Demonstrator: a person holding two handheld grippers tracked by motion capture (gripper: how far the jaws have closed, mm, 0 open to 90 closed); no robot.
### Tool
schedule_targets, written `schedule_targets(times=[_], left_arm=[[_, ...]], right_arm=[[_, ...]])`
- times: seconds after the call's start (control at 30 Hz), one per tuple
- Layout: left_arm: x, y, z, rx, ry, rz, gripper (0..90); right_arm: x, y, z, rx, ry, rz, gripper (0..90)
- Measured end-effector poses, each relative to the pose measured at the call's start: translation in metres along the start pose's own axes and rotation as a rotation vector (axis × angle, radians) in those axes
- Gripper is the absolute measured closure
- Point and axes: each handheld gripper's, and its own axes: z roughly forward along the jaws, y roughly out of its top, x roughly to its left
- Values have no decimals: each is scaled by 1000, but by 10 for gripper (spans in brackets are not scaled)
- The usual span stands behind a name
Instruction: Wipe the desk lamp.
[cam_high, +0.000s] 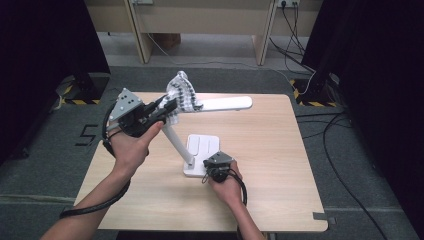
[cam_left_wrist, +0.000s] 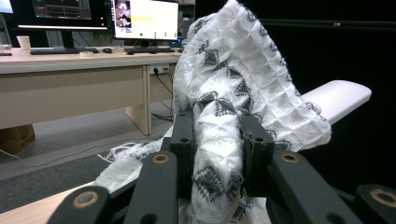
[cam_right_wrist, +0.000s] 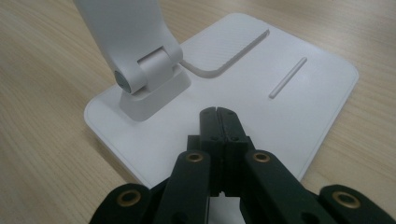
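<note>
A white desk lamp (cam_high: 200, 150) stands near the middle of the light wooden surface (cam_high: 280, 165), its flat rectangular base (cam_right_wrist: 299, 93) lying on the wood, its arm rising at a slant from a hinge (cam_right_wrist: 140, 77) at one corner of the base, and its long head (cam_high: 225, 103) reaching out level above the far half. A white cloth with a dark grey diamond pattern (cam_high: 182, 92) is draped over the joint between arm and head. The left gripper (cam_high: 167, 107), held raised in the person's left hand (cam_high: 131, 145), has its fingers (cam_left_wrist: 183, 140) closed on a bunched fold of this cloth (cam_left_wrist: 219, 135), which rises between and above them with the lamp head (cam_left_wrist: 338, 95) just behind. The right gripper (cam_high: 214, 166), held in the right hand (cam_high: 227, 187), rests at the near edge of the base; its fingers (cam_right_wrist: 208, 128) are pressed together with nothing between them, tips over the bare white base beside the hinge. A figure "5" (cam_high: 88, 134) is marked on the grey floor left of the surface. No brand or label can be read on the lamp; text on the monitor (cam_left_wrist: 144, 18) beyond the cloth is too small to read.
</note>
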Motion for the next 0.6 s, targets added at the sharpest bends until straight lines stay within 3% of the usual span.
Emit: schedule_targets(times=[0.6], left_arm=[[-14, 4, 12, 10, -28, 4, 709]], right_arm=[[0, 0, 0, -3, 3, -8, 900]])
